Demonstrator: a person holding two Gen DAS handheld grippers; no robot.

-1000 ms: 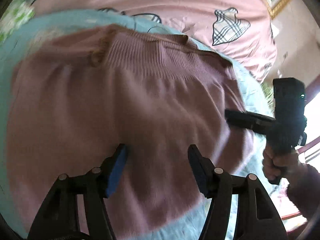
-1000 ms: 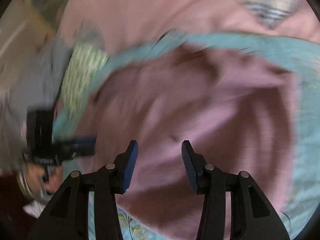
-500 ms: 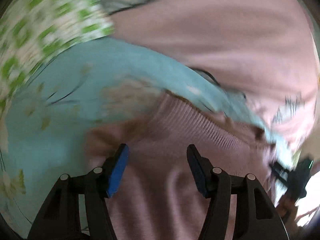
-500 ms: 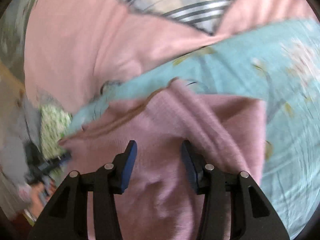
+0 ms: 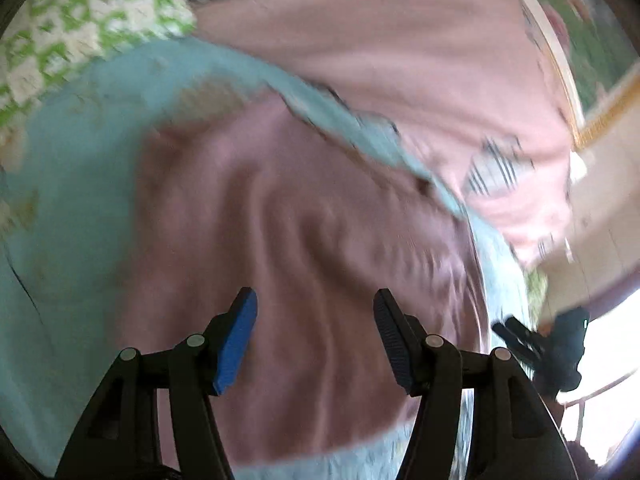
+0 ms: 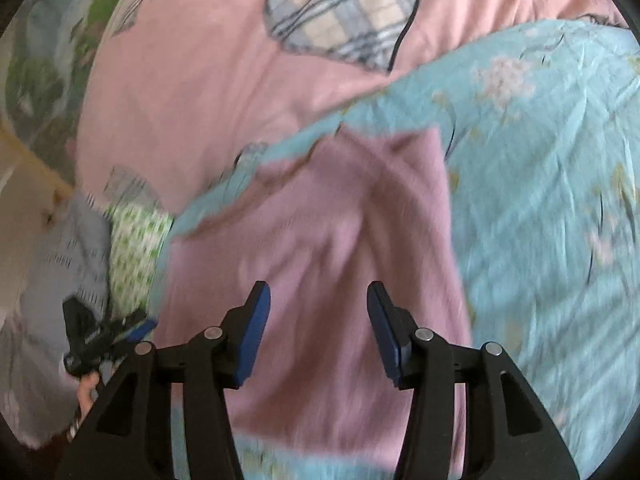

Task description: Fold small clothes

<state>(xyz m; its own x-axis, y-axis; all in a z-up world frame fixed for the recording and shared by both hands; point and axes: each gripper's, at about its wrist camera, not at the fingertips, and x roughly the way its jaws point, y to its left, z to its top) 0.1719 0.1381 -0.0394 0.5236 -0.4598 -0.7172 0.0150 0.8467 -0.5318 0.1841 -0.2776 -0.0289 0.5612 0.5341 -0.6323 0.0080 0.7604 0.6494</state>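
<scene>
The work surface is a bed covered by a light blue floral sheet, with a pink blanket lying beyond it toward the top of both views; the blanket carries a plaid heart patch in the upper centre of the right wrist frame. A green-and-white patterned cloth occupies the upper left of the left wrist frame and appears again at the left of the right wrist frame, beside a grey garment. The task item, a mauve knitted sweater, lies on the blue sheet and fills the centre of both frames; its surface shows soft wrinkles and its outline is blurred. In the left wrist view, the left tool sits over the lower middle of the sweater with its jaws spread apart and nothing between the blue pads. In the right wrist view, the right tool is positioned over the sweater's lower centre, likewise released, with a wide gap between the pads. Contact between either tool and the knit cannot be determined. The right tool is also visible at the lower right edge of the left wrist frame, off the sweater's side; the left tool appears at the lower left of the right wrist frame, held in a hand.
</scene>
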